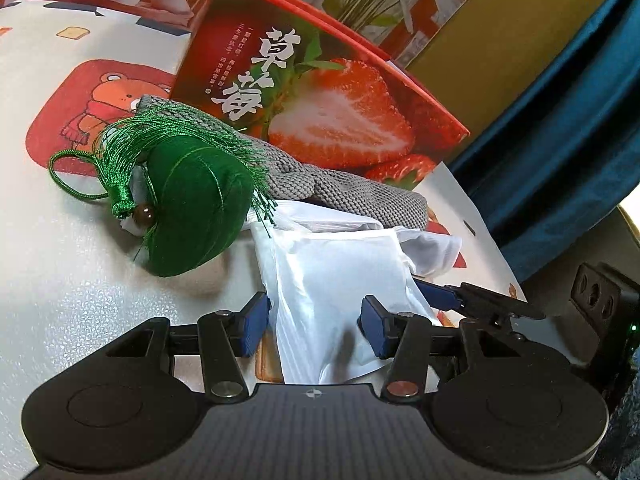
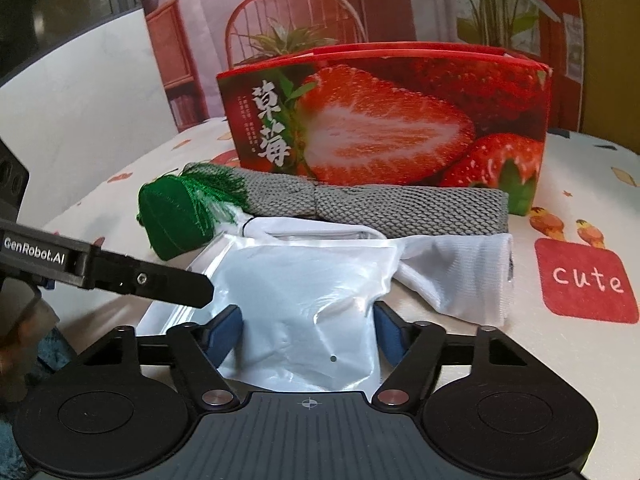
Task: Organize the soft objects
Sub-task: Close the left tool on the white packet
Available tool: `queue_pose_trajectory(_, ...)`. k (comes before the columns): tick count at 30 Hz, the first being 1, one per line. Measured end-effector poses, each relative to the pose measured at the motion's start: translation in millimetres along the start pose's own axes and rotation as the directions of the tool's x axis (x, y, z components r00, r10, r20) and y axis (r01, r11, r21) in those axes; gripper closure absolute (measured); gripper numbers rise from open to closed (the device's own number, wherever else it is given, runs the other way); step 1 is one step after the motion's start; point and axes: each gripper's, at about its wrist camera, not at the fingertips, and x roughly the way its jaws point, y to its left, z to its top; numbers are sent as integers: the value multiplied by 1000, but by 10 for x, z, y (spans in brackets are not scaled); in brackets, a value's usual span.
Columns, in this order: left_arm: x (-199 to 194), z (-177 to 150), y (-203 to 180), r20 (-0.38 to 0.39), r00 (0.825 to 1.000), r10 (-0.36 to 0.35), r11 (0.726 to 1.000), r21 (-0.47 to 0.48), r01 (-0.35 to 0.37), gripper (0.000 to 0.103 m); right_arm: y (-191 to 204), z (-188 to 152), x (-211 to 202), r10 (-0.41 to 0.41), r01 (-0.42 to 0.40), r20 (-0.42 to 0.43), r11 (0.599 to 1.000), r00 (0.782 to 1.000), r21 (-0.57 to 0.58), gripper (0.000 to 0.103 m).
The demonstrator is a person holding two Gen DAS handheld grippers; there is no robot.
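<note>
With the white plastic pouch (image 2: pixel 304 312) at lower centre of the tabletop (image 2: pixel 580 360), both the left gripper (image 1: pixel 314 322) and right gripper (image 2: pixel 308 334) have half-open jaws pressing its sides, probably to lift it toward the strawberry box (image 2: pixel 384 120)

Both cameras sit low and close at the near edge of the tabletop (image 2: pixel 580 184), looking down and across it. The left one looks from the left side, the right one from straight on. Both see the white bag (image 1: pixel 340 280) — and the strawberry box (image 2: pixel 384 120) behind.
</note>
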Motion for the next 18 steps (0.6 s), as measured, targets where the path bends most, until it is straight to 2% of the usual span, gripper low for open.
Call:
queue_pose_trajectory(4, 2, -3, 2, 0, 1000, 0, 1000, 1, 0, 50, -61, 17, -21, 7, -6, -4, 1000, 1000, 30, 49)
queue_pose_trajectory(18, 14, 2, -71, -19, 1000, 16, 1000, 8, -16, 47, -41, 26, -11, 42, -41, -23, 998, 999, 55, 53)
